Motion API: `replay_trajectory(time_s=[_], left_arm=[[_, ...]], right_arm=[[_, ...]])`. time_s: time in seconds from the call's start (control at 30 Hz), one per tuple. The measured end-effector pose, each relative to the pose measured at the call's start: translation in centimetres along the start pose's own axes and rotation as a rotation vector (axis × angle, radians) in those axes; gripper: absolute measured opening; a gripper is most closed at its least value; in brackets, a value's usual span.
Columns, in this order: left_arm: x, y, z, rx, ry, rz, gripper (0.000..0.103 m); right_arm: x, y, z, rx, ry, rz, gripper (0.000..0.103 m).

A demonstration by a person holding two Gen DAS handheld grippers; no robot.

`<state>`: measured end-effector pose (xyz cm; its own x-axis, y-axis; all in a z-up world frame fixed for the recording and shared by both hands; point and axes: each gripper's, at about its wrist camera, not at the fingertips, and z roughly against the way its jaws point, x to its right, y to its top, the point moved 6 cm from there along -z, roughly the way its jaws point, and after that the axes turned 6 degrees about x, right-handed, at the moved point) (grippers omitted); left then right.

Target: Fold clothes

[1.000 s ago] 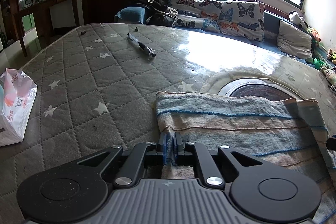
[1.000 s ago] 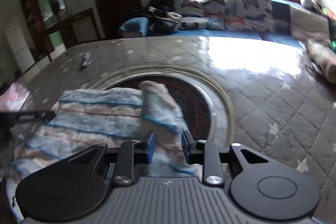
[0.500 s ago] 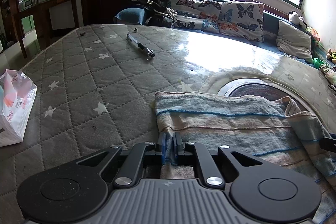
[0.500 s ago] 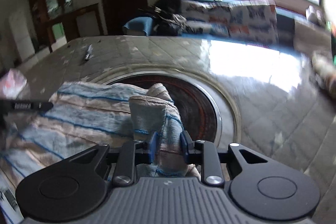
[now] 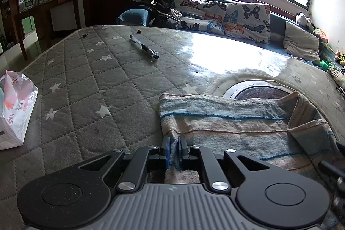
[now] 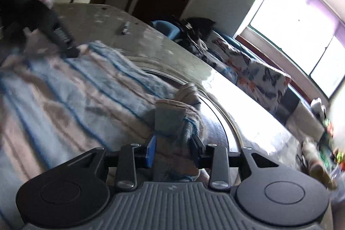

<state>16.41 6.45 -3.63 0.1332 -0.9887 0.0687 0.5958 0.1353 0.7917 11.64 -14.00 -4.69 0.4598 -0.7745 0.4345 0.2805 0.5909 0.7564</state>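
Note:
A striped blue and beige towel [image 5: 232,124] lies on the quilted grey table cover [image 5: 90,87]. My left gripper [image 5: 173,151] is shut on the towel's near left edge, low at the table. My right gripper [image 6: 173,149] holds a bunched corner of the towel [image 6: 64,87] between its fingers and lifts it; the view is tilted and blurred. That raised corner shows in the left wrist view [image 5: 306,120] as a fold standing over the towel's right side. The left gripper's body shows in the right wrist view [image 6: 54,33] at the towel's far corner.
A pen [image 5: 144,49] lies on the far part of the cover. A white plastic bag [image 5: 15,109] sits at the left edge. A round dark inset [image 5: 258,93] lies under the towel's far side. A sofa with butterfly cushions [image 5: 226,14] runs behind the table.
My right gripper has lifted the towel's right corner and carried it leftward over the towel while tilting. The left gripper has stayed shut in place.

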Motion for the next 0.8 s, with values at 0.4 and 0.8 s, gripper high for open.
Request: replay_trajectory(time_s=[0.4,0.8], left_arm=[[0.1,0.0,0.2,-0.001,-0.001,0.001,0.009],[-0.1,0.3,0.1,-0.023,-0.01,0.011,0.015]], right_arm=[[5.9,-0.3,0.5,0.016,0.203,-0.47,0.037],[2.2,-0.4,0.5,-0.04,0.283,-0.339,0.035]])
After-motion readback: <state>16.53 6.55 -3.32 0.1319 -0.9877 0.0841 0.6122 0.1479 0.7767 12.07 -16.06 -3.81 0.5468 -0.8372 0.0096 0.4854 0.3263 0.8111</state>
